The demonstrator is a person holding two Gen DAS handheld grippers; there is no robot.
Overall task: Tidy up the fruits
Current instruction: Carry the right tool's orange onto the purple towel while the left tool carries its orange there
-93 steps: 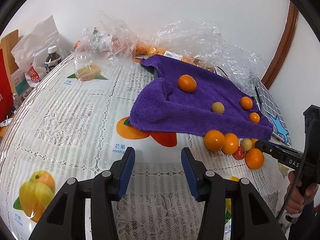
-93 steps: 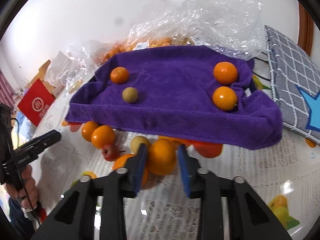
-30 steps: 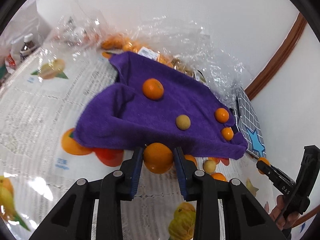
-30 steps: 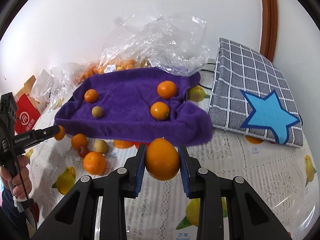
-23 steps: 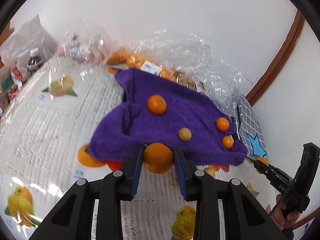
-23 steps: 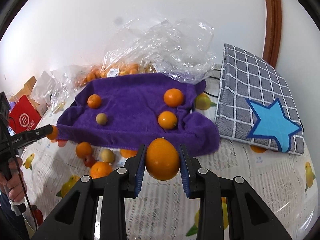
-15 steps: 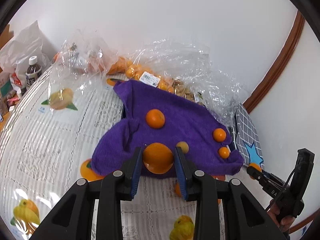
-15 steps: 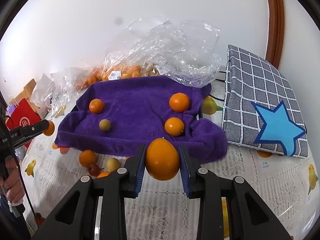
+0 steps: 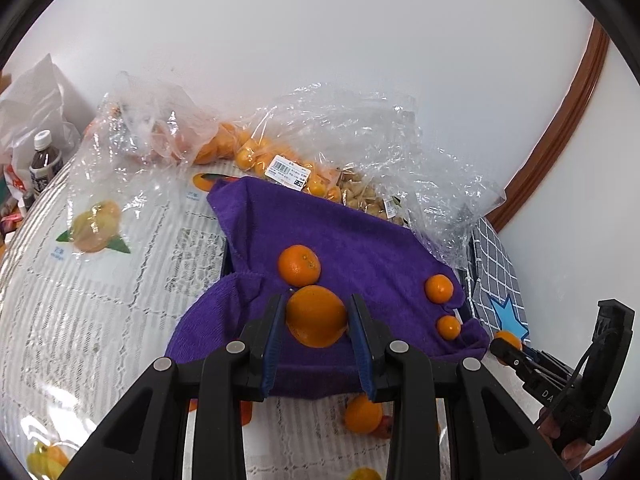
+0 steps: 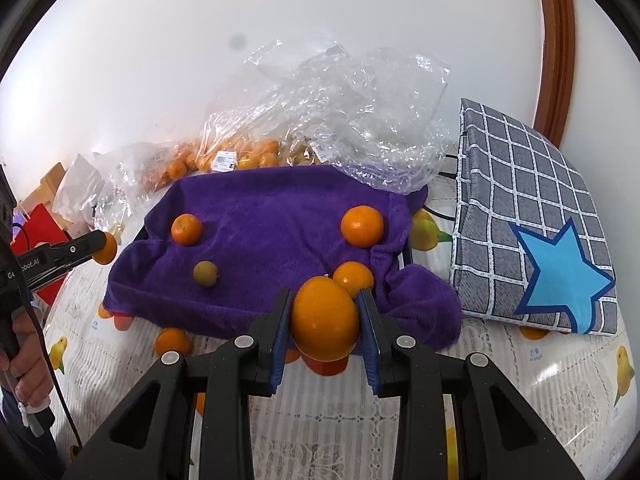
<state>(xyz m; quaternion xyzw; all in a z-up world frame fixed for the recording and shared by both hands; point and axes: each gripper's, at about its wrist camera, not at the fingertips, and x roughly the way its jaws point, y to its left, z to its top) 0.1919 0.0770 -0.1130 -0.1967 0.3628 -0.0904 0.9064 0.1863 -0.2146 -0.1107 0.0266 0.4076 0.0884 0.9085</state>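
My left gripper (image 9: 317,322) is shut on an orange (image 9: 316,316) and holds it above the near edge of the purple towel (image 9: 352,240). My right gripper (image 10: 325,322) is shut on a larger orange (image 10: 325,325), raised over the towel's (image 10: 272,220) front right edge. On the towel lie three oranges (image 10: 186,229) (image 10: 362,226) (image 10: 353,277) and a small yellow-green fruit (image 10: 205,273). Loose oranges (image 9: 363,414) (image 10: 172,341) lie on the tablecloth in front of the towel.
Clear plastic bags (image 10: 332,92) with small oranges (image 9: 240,152) lie behind the towel by the wall. A grey checked bag with a blue star (image 10: 532,256) lies right of the towel. A bottle (image 9: 42,162) and a white bag stand at far left.
Both grippers, each holding its orange, have moved forward and up toward the towel. The left one now hangs over the towel's near edge; the small yellow-green fruit is hidden behind its orange.
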